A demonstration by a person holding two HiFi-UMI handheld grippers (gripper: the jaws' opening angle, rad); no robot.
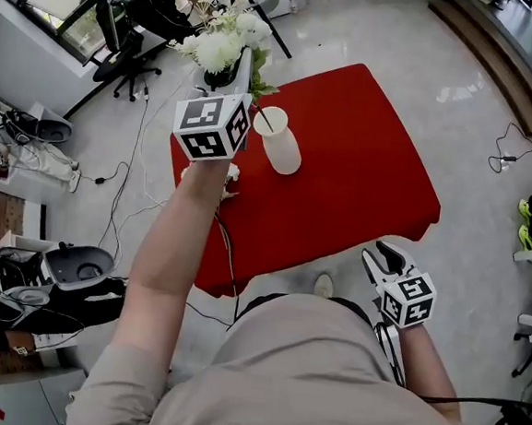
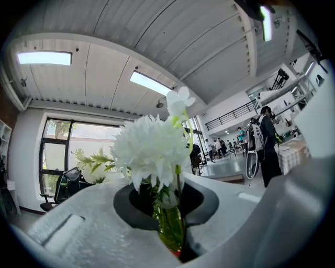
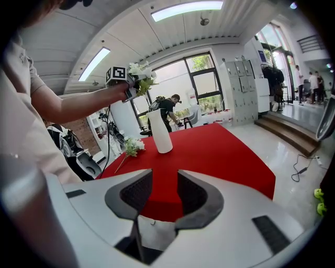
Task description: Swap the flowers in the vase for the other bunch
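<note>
one fluffy white bunch point(image 2: 152, 149), tapered vase point(image 1: 281, 148)

2 flower bunches point(image 1: 220, 47) point(image 3: 131, 146), 1 vase point(image 1: 280, 143), 1 table point(image 1: 361, 178), 2 grippers point(image 2: 168, 209) point(image 3: 159, 191)

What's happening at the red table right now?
A person grips a white flower bunch in the left tongs, raised above the red table near the white vase. The other bunch lies on the table beside the vase. The right tongs are open and empty.
</note>
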